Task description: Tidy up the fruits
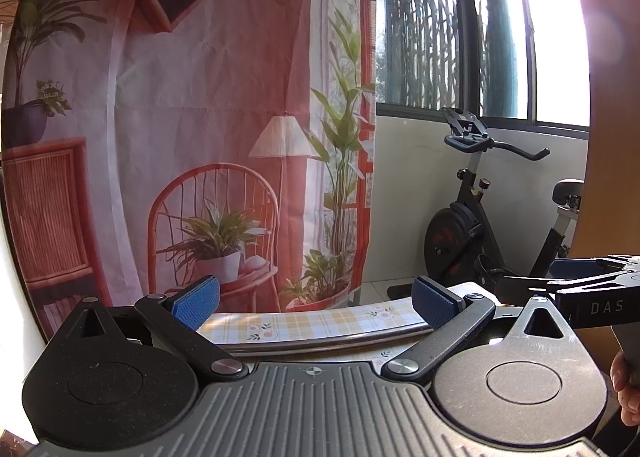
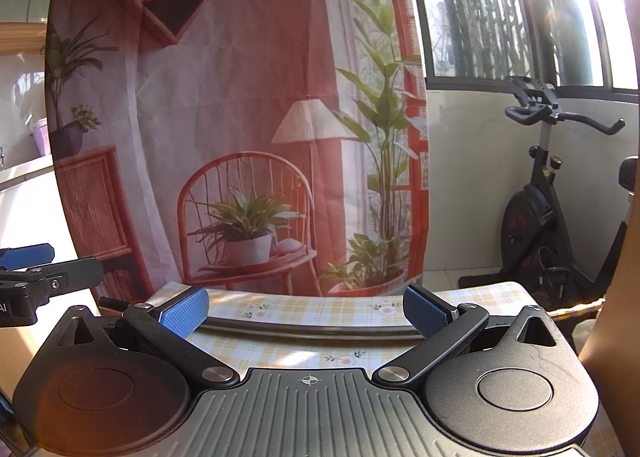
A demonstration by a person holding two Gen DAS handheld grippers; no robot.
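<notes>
Left tool (image 1: 316, 305), right tool (image 2: 306, 311): level, agape.

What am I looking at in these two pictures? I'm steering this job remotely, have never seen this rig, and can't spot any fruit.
Each picture comes from a camera on a hand-held tool, looking forward along its two blue-padded fingers. One view belongs to the left tongs, the other to the right tongs. Both stand open and hold nothing.

Each tool also shows at the edge of the other's view.

Below is a table with a checked, flowered cloth, crossed by a curved metal rim; what it belongs to is unclear. Behind hang a printed backdrop and an exercise bike. No fruit shows in either view.
</notes>
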